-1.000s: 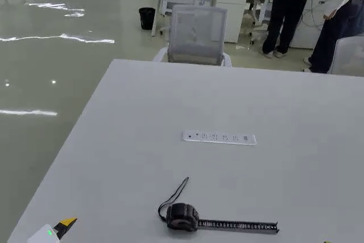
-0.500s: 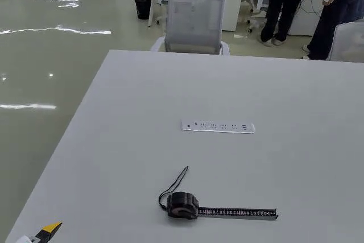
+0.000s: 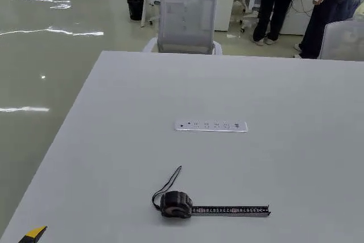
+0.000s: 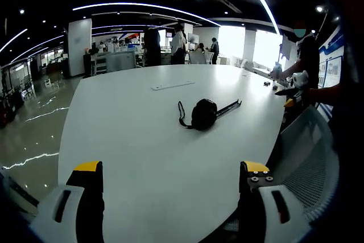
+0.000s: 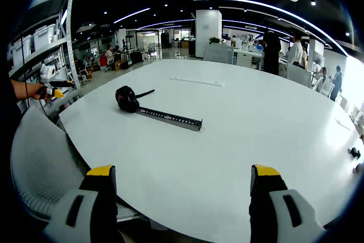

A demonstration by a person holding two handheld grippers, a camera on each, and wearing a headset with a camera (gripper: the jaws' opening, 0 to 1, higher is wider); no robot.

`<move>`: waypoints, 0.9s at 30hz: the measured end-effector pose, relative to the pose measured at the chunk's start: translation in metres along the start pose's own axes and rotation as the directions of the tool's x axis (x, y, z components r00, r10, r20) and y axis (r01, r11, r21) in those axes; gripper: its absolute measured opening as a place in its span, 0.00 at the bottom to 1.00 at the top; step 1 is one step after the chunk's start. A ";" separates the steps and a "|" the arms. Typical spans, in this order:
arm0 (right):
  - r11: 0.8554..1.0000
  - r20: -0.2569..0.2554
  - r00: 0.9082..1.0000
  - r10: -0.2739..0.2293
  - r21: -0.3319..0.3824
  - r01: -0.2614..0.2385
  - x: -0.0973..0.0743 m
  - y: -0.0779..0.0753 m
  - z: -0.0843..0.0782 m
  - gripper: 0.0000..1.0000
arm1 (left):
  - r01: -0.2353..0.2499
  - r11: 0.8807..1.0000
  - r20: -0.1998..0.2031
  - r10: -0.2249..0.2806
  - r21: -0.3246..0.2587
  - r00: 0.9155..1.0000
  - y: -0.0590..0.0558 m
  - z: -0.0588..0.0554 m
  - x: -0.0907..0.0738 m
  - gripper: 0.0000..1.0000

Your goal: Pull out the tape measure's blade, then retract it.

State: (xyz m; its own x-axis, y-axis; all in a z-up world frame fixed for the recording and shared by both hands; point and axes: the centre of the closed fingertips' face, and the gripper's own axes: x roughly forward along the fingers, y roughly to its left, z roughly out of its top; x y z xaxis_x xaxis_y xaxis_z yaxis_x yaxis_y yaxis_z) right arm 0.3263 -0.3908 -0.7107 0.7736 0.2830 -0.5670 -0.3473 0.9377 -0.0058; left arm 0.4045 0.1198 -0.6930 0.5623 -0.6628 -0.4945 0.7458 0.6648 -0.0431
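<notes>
The tape measure (image 3: 175, 204), low in the frame, was black; its blade (image 3: 230, 210) was dark with pale markings; the table (image 3: 114, 140) was plain pale grey; the power strip (image 3: 211, 126) was white; the left gripper (image 4: 170, 177) and right gripper (image 5: 185, 180) had yellow-tipped black jaws.

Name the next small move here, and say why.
Probably move the left gripper to the case and grip it, ready for retracting: the blade already lies pulled out on the table, and both it and the right gripper are open, far from the case.
</notes>
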 end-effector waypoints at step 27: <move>0.999 -0.062 0.998 -0.032 -0.025 0.030 -0.011 -0.008 -0.015 0.99 | -0.018 1.000 -0.006 0.018 -0.019 1.000 0.001 -0.007 -0.008 0.99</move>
State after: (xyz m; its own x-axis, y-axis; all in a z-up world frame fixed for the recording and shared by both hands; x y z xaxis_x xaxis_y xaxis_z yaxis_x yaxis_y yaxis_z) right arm 0.3126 -0.4044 -0.7169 0.7499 0.2402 -0.6165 -0.3372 0.9404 -0.0437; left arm 0.3981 0.1277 -0.6953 0.5738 -0.6486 -0.5001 0.7284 0.6833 -0.0504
